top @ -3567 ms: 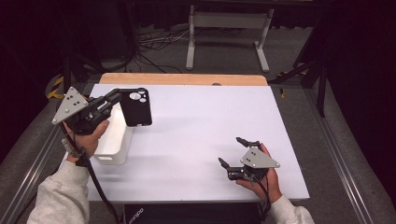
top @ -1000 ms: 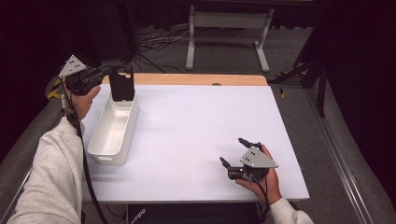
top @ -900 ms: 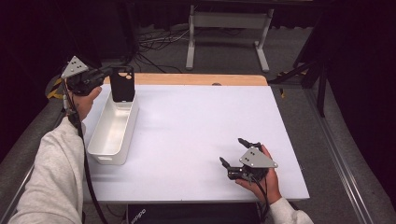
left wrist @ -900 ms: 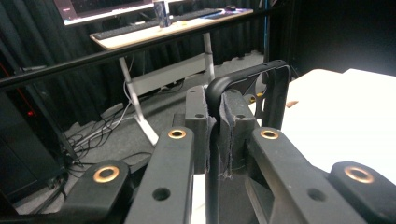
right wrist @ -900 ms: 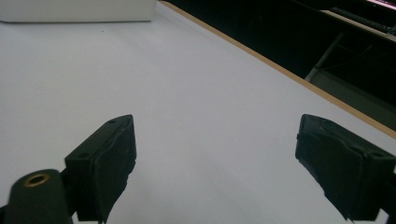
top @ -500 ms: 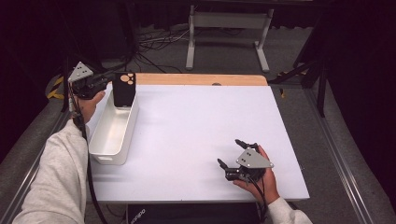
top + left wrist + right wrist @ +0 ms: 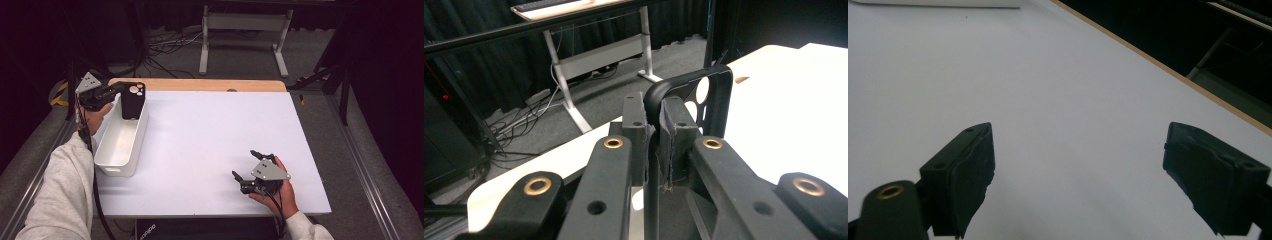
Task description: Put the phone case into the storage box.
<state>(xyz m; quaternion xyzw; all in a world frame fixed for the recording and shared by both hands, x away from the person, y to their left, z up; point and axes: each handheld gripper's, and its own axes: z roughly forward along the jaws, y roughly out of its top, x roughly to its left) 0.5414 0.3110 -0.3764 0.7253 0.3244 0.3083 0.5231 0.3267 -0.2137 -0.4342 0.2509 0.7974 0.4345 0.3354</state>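
White tabletop (image 7: 210, 140) under a dark studio backdrop: the left gripper (image 7: 116, 90), jaws clamped on the rim of a black phone case (image 7: 133, 100), now holds the case upright over the far end of a white bin (image 7: 120, 145). Seconds earlier the case hung flat beside the bin's middle, nearer the person; it has since been carried away from the person and tipped onto its edge, and over the last second it has sunk from above the wooden table edge (image 7: 200, 84) toward the bin's mouth. Its lower end appears to dip just inside the rim (whether it touches the floor of the bin cannot be told). In the left gripper view the pads (image 7: 639, 145) pinch the case's curved corner (image 7: 694, 95), camera cut-outs visible beyond. The drop into the bin looks close; release has not come. The right gripper (image 7: 248, 176) rests on the table near the person's side, jaws spread wide, holding nothing, barely shifted throughout.
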